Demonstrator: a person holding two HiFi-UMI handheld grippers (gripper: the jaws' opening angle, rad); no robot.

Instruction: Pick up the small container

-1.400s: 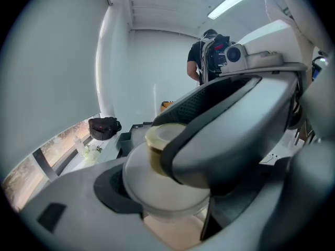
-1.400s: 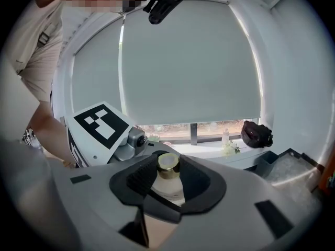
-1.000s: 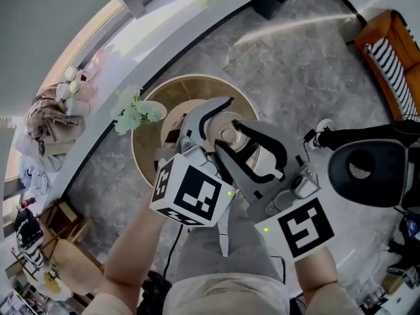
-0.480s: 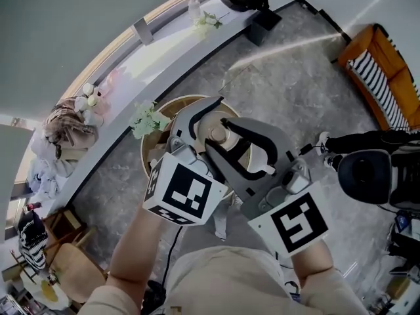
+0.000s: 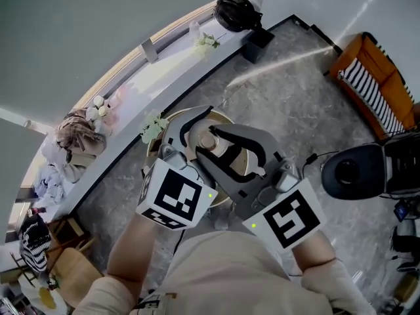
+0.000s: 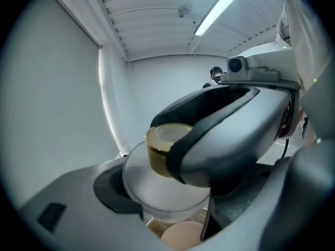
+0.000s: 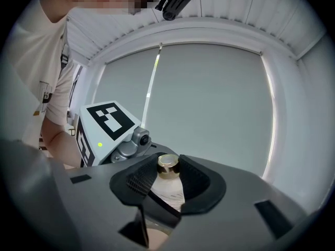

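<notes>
The small container [image 5: 211, 140] has a frosted clear body [image 6: 157, 184] and a gold cap [image 6: 159, 146]. It is held up in the air between both grippers, above a round wooden table [image 5: 157, 169]. My left gripper [image 6: 167, 203] is shut on the frosted body, also shown in the head view as the left gripper [image 5: 188, 135]. My right gripper [image 7: 168, 179] is shut on the gold cap [image 7: 168, 165], one ribbed pad [image 7: 140, 181] on each side. In the head view the right gripper [image 5: 237, 153] crosses over the left one. The container's base is hidden.
A windowsill with flowers [image 5: 155, 127] and soft toys [image 5: 82, 130] runs behind the table. A black round stool [image 5: 351, 170] stands at the right, an orange sofa [image 5: 367, 77] beyond it. The floor is grey marble [image 5: 289, 90]. A person's arm [image 7: 57, 140] shows at the left.
Both grippers have stayed locked together on the container. The head view has pulled back and tilted, so the table looks smaller and farther below.
</notes>
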